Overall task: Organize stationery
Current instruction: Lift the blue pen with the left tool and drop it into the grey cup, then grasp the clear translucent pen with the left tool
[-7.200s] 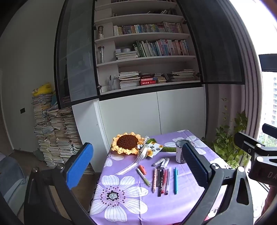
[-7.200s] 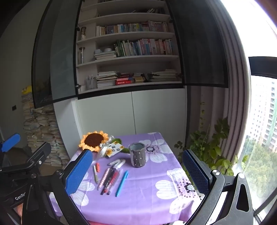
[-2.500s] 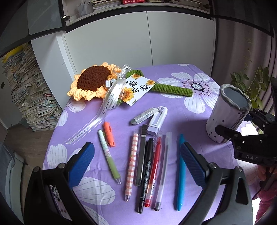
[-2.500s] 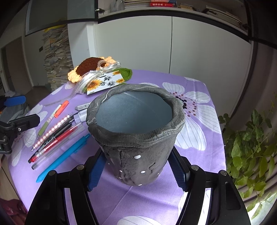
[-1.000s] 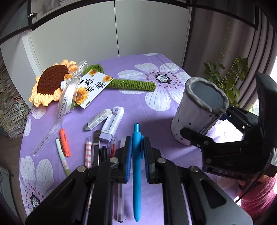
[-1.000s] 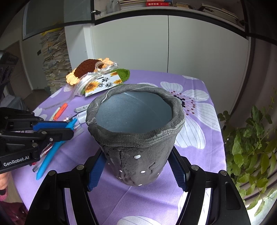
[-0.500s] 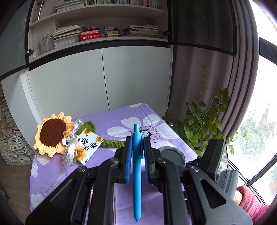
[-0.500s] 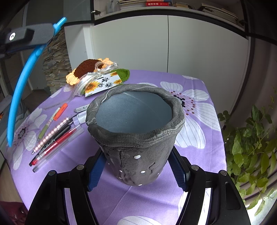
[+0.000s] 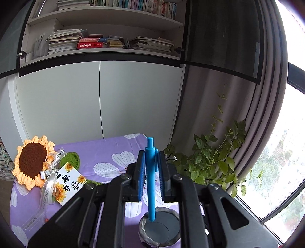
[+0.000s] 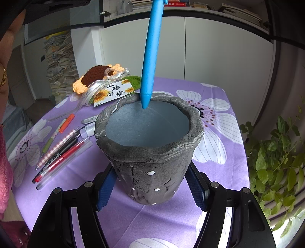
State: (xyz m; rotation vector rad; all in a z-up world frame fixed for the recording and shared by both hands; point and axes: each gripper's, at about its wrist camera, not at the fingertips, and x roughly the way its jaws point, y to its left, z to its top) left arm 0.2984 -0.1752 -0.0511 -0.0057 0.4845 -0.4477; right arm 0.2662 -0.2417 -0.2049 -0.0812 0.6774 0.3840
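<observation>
Lifted from the table since a second ago, the blue pen (image 9: pixel 150 177) hangs clamped in the left gripper (image 9: pixel 151 175), tip over the grey cup (image 10: pixel 150 145) squeezed by the right gripper (image 10: pixel 150 188), so dropping it seems next.

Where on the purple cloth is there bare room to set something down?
Free: the cloth between the grey pot and the plant, and behind the pot. Crowded: left of it, the pen row and crochet sunflower.

The blue pen (image 10: pixel 150 55) runs off the top edge in the right wrist view; the cup (image 9: pixel 160 229) is partly hidden behind the left gripper (image 9: pixel 150 181); book spines (image 9: pixel 133 4) are too small to read.
</observation>
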